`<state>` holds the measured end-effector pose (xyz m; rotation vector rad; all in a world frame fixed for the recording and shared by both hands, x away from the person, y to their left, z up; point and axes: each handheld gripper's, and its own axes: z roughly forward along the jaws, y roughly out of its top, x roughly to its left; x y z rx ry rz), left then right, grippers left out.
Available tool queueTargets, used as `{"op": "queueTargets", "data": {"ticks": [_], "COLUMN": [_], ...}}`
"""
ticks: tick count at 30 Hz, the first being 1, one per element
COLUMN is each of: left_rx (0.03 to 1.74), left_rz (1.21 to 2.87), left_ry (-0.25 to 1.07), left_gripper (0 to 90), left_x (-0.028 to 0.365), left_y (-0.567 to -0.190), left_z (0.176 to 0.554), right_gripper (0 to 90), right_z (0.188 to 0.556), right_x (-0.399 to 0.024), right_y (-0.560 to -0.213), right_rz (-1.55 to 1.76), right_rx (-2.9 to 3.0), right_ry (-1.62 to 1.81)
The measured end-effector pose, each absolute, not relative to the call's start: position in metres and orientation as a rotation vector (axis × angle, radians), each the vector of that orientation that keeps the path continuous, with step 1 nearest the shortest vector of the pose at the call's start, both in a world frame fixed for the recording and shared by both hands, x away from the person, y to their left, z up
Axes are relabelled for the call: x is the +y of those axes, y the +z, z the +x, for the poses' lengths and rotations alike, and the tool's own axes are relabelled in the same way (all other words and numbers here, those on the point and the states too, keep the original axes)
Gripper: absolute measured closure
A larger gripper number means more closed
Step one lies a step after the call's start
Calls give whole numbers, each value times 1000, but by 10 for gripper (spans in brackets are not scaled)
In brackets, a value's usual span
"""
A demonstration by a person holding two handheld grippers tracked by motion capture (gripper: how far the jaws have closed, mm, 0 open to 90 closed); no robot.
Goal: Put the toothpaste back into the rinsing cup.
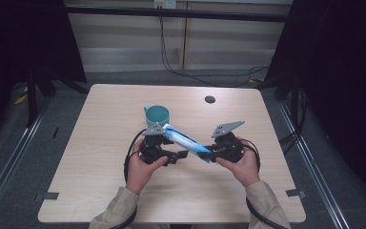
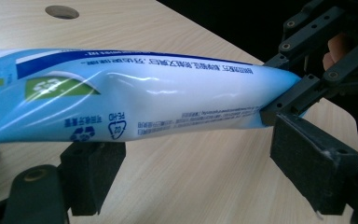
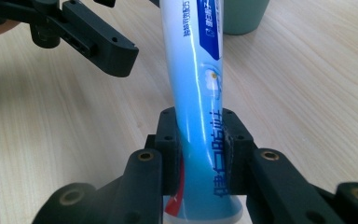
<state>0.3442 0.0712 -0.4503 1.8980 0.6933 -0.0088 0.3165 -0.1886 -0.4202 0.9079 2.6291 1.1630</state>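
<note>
A blue and white toothpaste tube (image 1: 187, 141) hangs slantwise above the table, its wide flat end toward the teal cup (image 1: 157, 115). My right gripper (image 1: 209, 154) is shut on the tube's narrow end; in the right gripper view both pads squeeze the tube (image 3: 196, 70) at the gripper (image 3: 200, 128). My left gripper (image 1: 174, 148) stands open just below the tube's middle. In the left gripper view its jaws (image 2: 198, 142) stand wide apart, and the tube (image 2: 135, 100) crosses above them, clear of the pads. The right gripper's fingers (image 2: 289, 100) pinch the tube at the far right.
The light wooden table (image 1: 100, 143) has a small round hole (image 1: 210, 99) at the back right. The cup (image 3: 242, 14) stands just behind the tube. Dark frames and cables surround the table, and both hands sit near its middle.
</note>
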Motion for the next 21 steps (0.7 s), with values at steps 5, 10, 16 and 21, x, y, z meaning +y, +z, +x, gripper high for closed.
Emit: {"op": "queueTargets", "data": {"ticks": [5, 10, 16, 21], "left_rx": [706, 763, 795, 805], "left_rz": [1884, 1850, 1795, 1768], "left_ry": [-17, -43, -90, -124], "left_gripper": [181, 176, 177, 205], "left_x": [70, 66, 64, 65], "left_y": [-451, -450, -448, -449], "left_z": [345, 348, 350, 353], "right_gripper": [729, 729, 729, 728], "right_z": [317, 316, 315, 312], "right_x": [-188, -185, -184, -181], "right_y": [-420, -419, -417, -415], "right_rz": [906, 890, 884, 873], "right_rx": [2627, 2631, 2617, 2606], "right_ry": [1177, 1177, 1182, 1163]}}
